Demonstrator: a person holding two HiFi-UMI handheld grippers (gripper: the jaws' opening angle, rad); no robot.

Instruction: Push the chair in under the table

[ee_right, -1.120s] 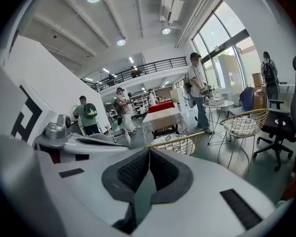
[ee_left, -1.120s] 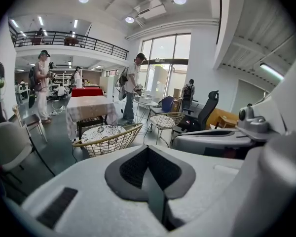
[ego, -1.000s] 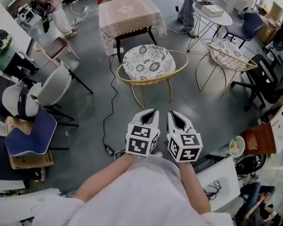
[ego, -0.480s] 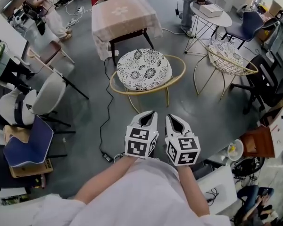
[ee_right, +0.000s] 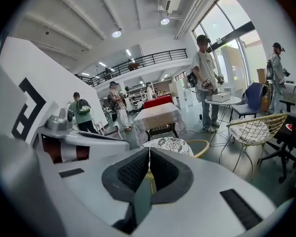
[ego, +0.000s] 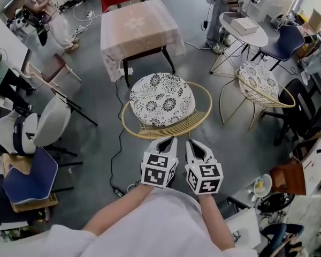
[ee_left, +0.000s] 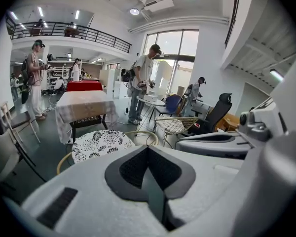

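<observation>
The chair has a round black-and-white flowered cushion (ego: 161, 98) in a yellow hoop frame (ego: 204, 101). It stands just in front of the table with the pale pink cloth (ego: 139, 28), its seat outside the table's edge. My left gripper (ego: 170, 140) and right gripper (ego: 191, 142) are side by side, both shut and holding nothing, with their tips just short of the hoop's near rim. The left gripper view shows shut jaws (ee_left: 147, 148) with the cushion (ee_left: 99, 143) and table (ee_left: 84, 102) beyond. In the right gripper view the shut jaws (ee_right: 149, 151) point at the cushion (ee_right: 171, 144).
A second wire chair (ego: 259, 82), a round white table (ego: 243, 25) and a blue chair (ego: 289, 36) stand at the right. Grey chairs (ego: 48, 122) and a blue-seated one (ego: 29, 175) are at the left. A black cable (ego: 113, 143) runs along the floor. People stand around.
Both grippers have moved forward together towards the chair, which now lies right before their tips. The jaws stayed shut.
</observation>
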